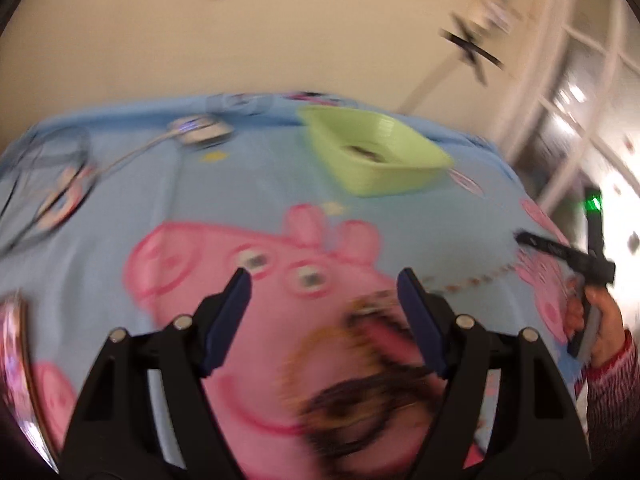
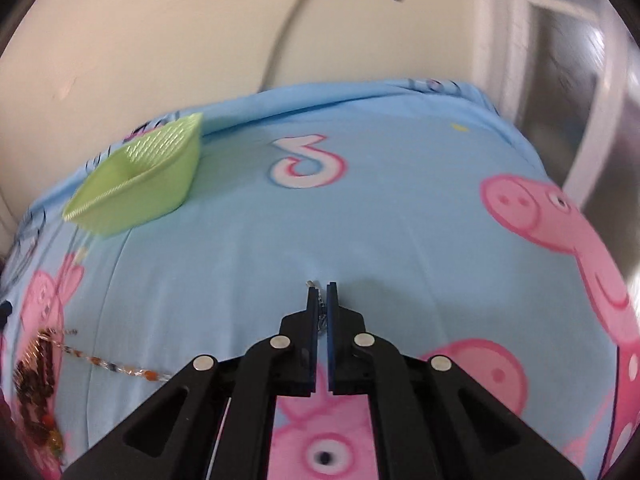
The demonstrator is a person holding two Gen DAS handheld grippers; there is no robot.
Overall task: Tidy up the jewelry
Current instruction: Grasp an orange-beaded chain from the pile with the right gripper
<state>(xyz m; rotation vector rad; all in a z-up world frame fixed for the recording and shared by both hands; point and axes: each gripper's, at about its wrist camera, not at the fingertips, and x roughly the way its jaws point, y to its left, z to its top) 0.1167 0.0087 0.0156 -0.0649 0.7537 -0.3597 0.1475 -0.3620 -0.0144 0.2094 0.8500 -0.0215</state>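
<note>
Right wrist view: my right gripper (image 2: 321, 290) pinches a thin chain (image 2: 320, 312), my left gripper (image 1: 324, 280) gapes empty; blue pig-print sheet (image 2: 400, 208) below a cream wall (image 2: 160, 40) carries the green basket (image 2: 132, 192), bead pile (image 2: 36, 384) nearer me than that basket.

Surface: a bed or table draped in a light blue sheet (image 2: 248, 248) printed with pink cartoon pigs. Resting directly on it: a green perforated plastic basket (image 2: 136, 188) toward the far edge; a tangled heap of dark and amber beaded jewelry (image 1: 360, 396) on a pig print, blurred; one beaded strand (image 2: 116, 366) trailing from the heap across the cloth.
</note>
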